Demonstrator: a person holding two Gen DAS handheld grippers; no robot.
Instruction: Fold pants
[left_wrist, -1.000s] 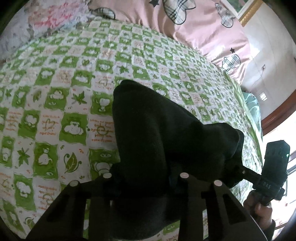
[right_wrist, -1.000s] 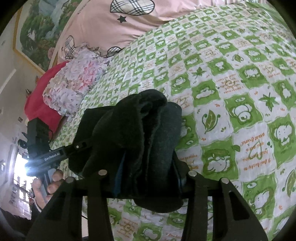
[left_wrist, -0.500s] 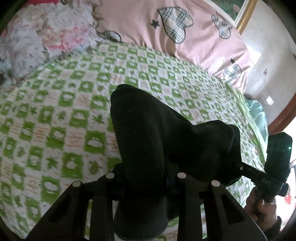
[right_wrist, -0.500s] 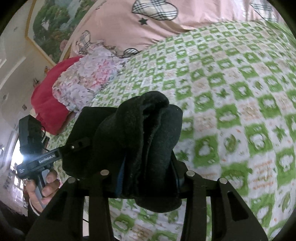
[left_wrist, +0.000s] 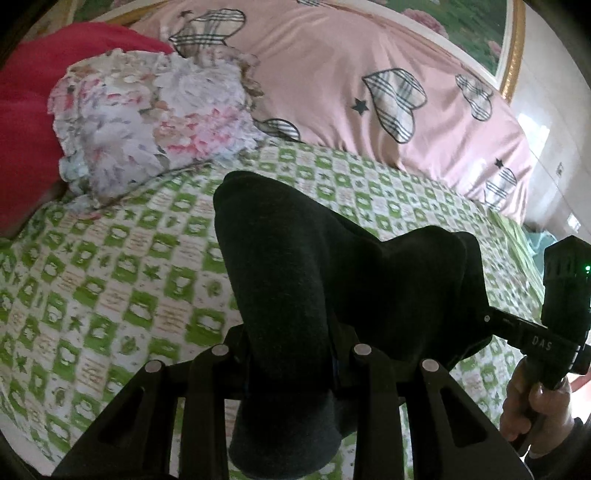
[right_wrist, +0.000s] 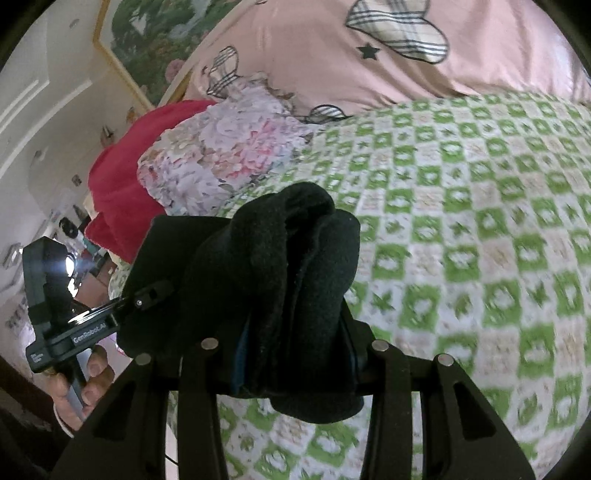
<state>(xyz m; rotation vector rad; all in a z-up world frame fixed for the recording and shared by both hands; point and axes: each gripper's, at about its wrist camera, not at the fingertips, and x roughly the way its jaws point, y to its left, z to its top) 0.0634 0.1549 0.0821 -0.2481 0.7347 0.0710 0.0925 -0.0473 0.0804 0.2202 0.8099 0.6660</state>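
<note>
The black pants (left_wrist: 295, 266) are bunched into a thick folded bundle and held up above the green-and-white checked bedsheet (left_wrist: 110, 295). My left gripper (left_wrist: 291, 354) is shut on one end of the bundle. My right gripper (right_wrist: 291, 354) is shut on the other end, where the pants (right_wrist: 288, 266) show several stacked layers. The right gripper also shows at the right of the left wrist view (left_wrist: 524, 332), and the left gripper at the left of the right wrist view (right_wrist: 110, 317). The fingertips are hidden in the cloth.
A floral pillow (left_wrist: 147, 118) and a red pillow (left_wrist: 26, 129) lie at the head of the bed. A pink quilt with plaid hearts (left_wrist: 369, 92) lies along the far side. A framed picture (right_wrist: 155, 44) hangs on the wall.
Both grippers have lifted and tilted up with the pants still gripped; the pillows and pink quilt have come further into view and the sheet sits lower.
</note>
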